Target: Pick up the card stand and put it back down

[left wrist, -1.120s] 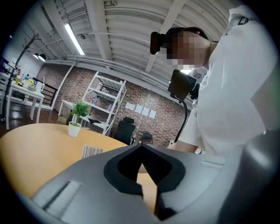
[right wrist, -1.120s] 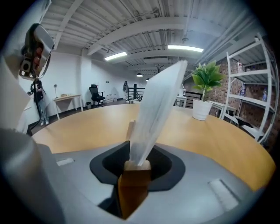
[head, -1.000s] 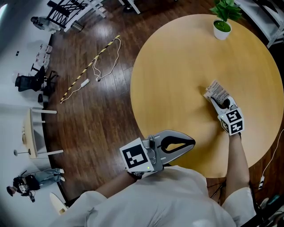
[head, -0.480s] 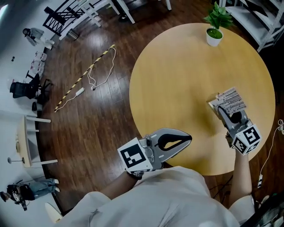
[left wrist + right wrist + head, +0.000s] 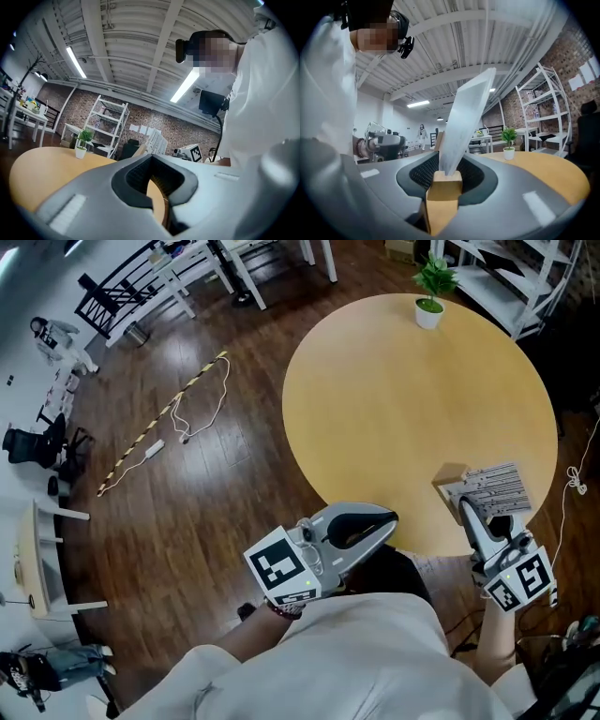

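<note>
The card stand (image 5: 491,487) is a small wooden block with a pale printed card standing in it. My right gripper (image 5: 466,506) is shut on the block and holds the stand in the air over the near right rim of the round wooden table (image 5: 394,399). The right gripper view shows the block (image 5: 443,187) pinched between the jaws of that gripper (image 5: 443,197), and the card (image 5: 468,117) leans up and to the right. My left gripper (image 5: 386,518) is shut on nothing, close to my body at the table's near edge. In its own view the left gripper (image 5: 151,161) frames only a bit of tabletop.
A small potted plant (image 5: 428,296) stands at the table's far rim. On the dark wood floor to the left lie a white cable (image 5: 202,399) and a striped stick (image 5: 159,427). White shelving (image 5: 506,268) is beyond the table, and white frames (image 5: 159,277) stand at the far left.
The right gripper has carried the card stand from the table's middle right toward me, to the near rim. The left gripper has barely moved. The head view has shifted.
</note>
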A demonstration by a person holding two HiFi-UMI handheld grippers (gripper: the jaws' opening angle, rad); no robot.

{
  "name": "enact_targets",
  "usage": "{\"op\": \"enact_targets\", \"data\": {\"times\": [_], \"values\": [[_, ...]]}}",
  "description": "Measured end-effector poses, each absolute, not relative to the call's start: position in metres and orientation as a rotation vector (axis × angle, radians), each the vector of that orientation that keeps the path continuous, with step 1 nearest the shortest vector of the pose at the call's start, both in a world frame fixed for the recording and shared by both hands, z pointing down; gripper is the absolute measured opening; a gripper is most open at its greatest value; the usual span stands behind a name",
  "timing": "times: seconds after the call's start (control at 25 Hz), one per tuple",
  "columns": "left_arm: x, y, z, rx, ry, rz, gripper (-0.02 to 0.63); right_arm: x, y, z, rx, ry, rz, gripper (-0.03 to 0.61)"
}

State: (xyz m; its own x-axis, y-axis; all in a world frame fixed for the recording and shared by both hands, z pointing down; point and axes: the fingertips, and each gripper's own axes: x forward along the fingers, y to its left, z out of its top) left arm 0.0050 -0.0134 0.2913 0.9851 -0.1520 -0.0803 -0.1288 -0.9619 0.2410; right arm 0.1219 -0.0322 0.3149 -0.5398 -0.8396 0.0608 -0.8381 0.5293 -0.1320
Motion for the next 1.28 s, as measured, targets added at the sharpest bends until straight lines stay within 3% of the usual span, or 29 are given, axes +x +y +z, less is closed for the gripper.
{"op": "enact_targets", "data": {"times": [0.44, 0.68, 1.28], "values": [[-0.074, 0.107, 0.286, 2.855, -0.154, -0.174, -0.015, 0.009, 0.116, 0.296, -1.443, 2.671, -0.251, 0.126], [-0.042, 0.159, 0.257, 2.913, -0.128, -0.151, -0.015, 0.027, 0.174, 0.262, -1.445, 2.648, -0.197, 0.126], [-0.014, 0.169, 0.274, 2.997, -0.111, -0.049, -0.014, 0.062, 0.194, 0.260, -1.510, 2.608, -0.158, 0.126]]}}
